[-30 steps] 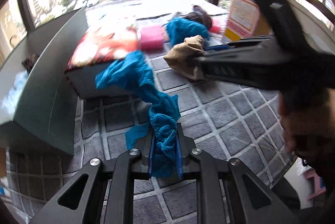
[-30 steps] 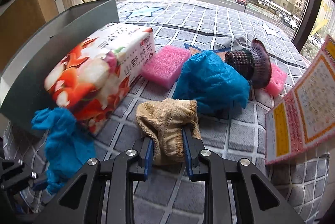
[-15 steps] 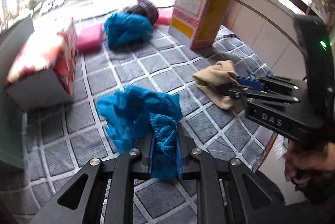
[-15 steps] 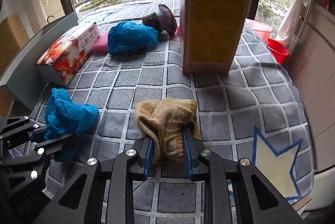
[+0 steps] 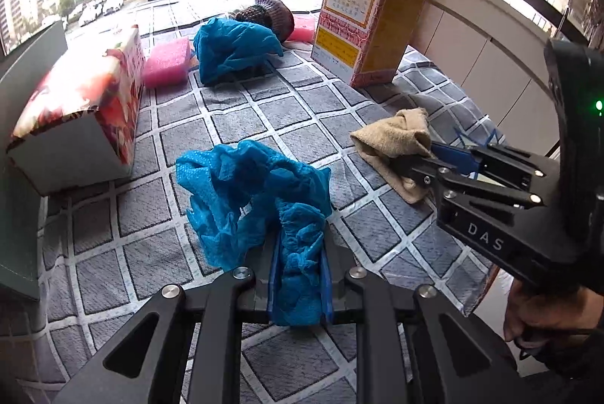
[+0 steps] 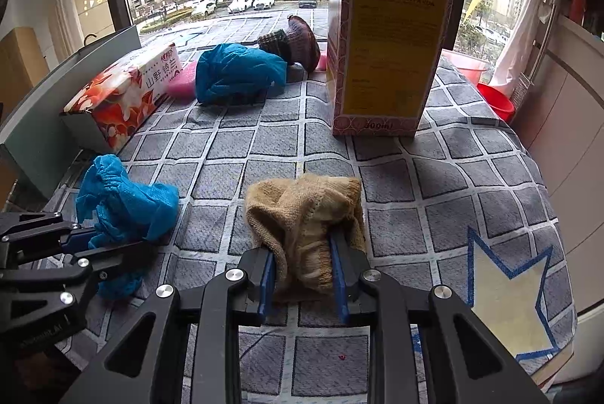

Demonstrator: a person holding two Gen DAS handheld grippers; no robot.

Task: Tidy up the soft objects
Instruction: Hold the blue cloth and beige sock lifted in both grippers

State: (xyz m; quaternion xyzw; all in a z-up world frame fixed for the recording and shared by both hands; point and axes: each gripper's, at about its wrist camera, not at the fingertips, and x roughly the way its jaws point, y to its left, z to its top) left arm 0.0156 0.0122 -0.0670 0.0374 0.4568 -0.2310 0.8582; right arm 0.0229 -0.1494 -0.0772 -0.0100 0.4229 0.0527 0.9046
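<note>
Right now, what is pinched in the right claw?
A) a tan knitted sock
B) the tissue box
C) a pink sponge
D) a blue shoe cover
A: in the right wrist view the right claw is closed on the tan knitted sock, its blue pads pressing the fabric on both sides, while the blue shoe cover sits in the left claw.

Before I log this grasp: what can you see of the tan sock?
The tan sock is knitted, coarse and bunched, with a stitched seam. It lies crumpled on the grey checked cover near its front edge, its near end pinched between the blue pads of the right gripper. Nothing else touches it.
</note>
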